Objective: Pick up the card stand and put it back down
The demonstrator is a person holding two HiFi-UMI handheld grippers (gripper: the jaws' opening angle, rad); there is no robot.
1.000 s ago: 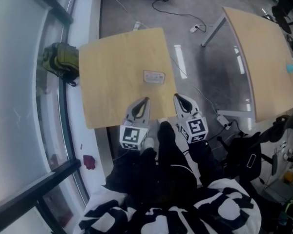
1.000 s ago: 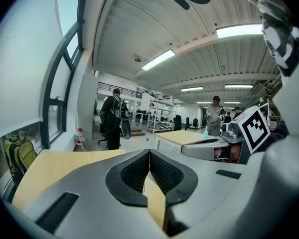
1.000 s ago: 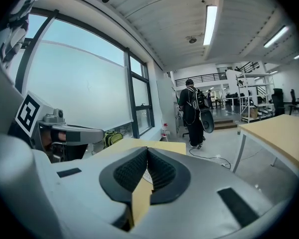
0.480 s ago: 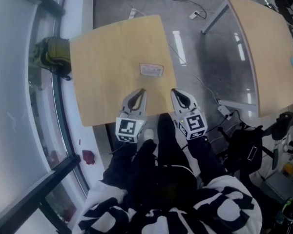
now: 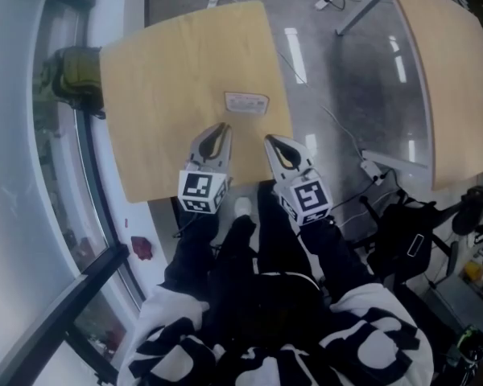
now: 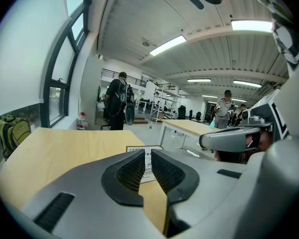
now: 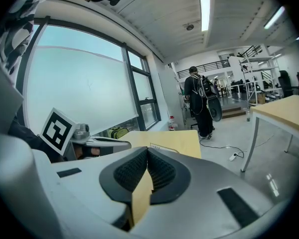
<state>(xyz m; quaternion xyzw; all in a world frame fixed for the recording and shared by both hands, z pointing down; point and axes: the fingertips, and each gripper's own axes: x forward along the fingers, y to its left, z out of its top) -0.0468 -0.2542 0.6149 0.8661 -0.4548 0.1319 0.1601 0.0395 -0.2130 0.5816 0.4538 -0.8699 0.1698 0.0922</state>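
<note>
Standing by at the head view, I see both claws lower and closer to the table's [image 5: 161,79] near edge than 1 second ago. The left gripper [image 5: 221,127] points toward the card stand [image 5: 246,102], which rests near the table's right edge at 1 o'clock from its tips, still apart from them. The right gripper [image 5: 267,140] sits at 5 o'clock of the stand.

In the left gripper view the jaws have just been opening. Only a slim slit shows, with nothing between them and the stand visible beyond.

In the right gripper view the jaws meet at their tips, empty.

To me the pickup is only starting, and the left claw looks like the taker.
</note>
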